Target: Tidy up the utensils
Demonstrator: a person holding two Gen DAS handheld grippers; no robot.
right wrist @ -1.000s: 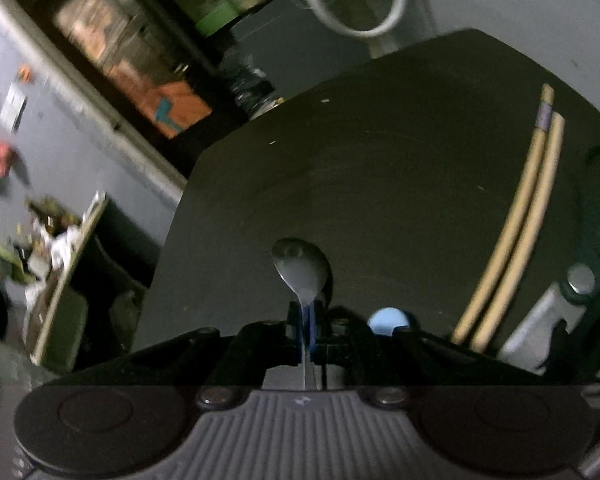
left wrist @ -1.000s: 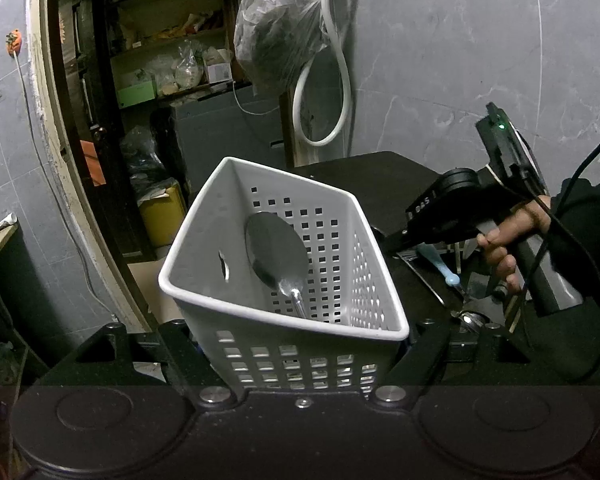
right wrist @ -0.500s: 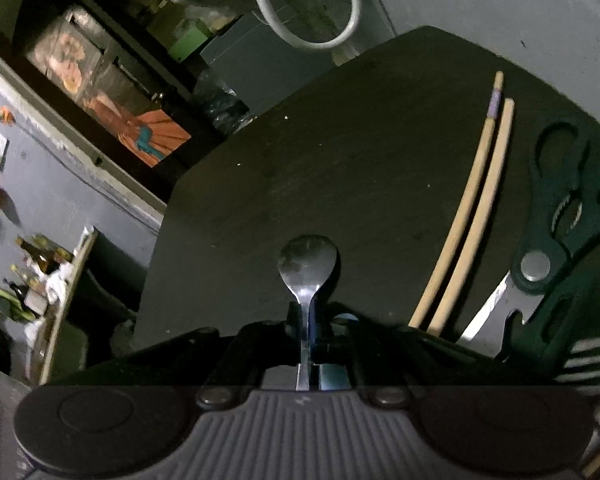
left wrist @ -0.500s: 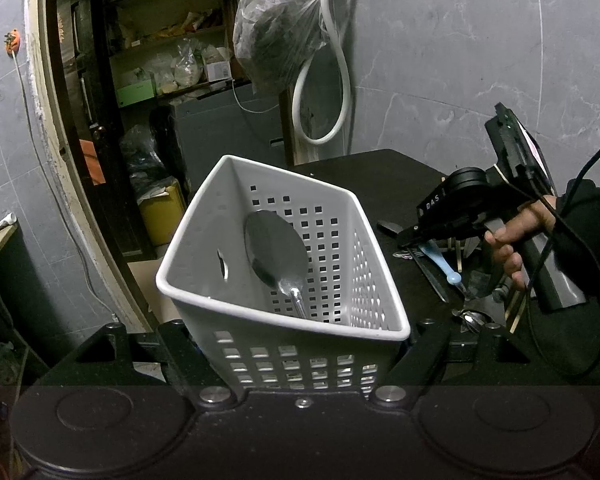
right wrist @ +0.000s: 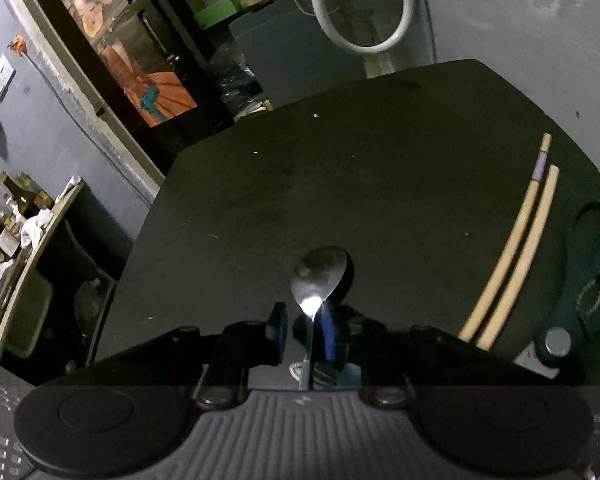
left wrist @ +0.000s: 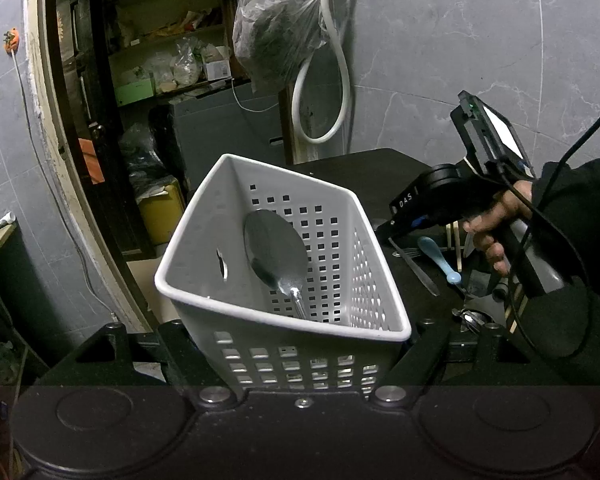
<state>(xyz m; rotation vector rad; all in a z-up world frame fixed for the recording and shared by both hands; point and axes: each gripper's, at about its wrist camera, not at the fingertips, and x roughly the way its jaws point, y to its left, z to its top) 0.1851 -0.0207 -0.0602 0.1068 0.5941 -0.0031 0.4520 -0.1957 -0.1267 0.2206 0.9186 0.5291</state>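
Note:
My left gripper [left wrist: 300, 332] is shut on the near wall of a white perforated basket [left wrist: 364, 248] and holds it tilted. A large steel ladle [left wrist: 274, 248] lies inside the basket. In the right wrist view the fingers of my right gripper [right wrist: 306, 332] stand apart around the handle of a small steel spoon [right wrist: 320, 276], whose bowl points forward over the black table [right wrist: 340, 160]. The right gripper [left wrist: 424, 210] also shows in the left wrist view, to the right of the basket.
Two wooden chopsticks [right wrist: 516, 248] and dark green kitchen scissors [right wrist: 584, 280] lie at the right. A light blue spoon [left wrist: 436, 252] and a thin metal utensil [left wrist: 416, 268] lie on the table behind the basket. A marble wall with a white hose [left wrist: 324, 92] stands behind.
The right gripper's fingers, shut on the small spoon before, now stand apart around it. The right gripper has shifted and turned over the table. The basket has stayed in place.

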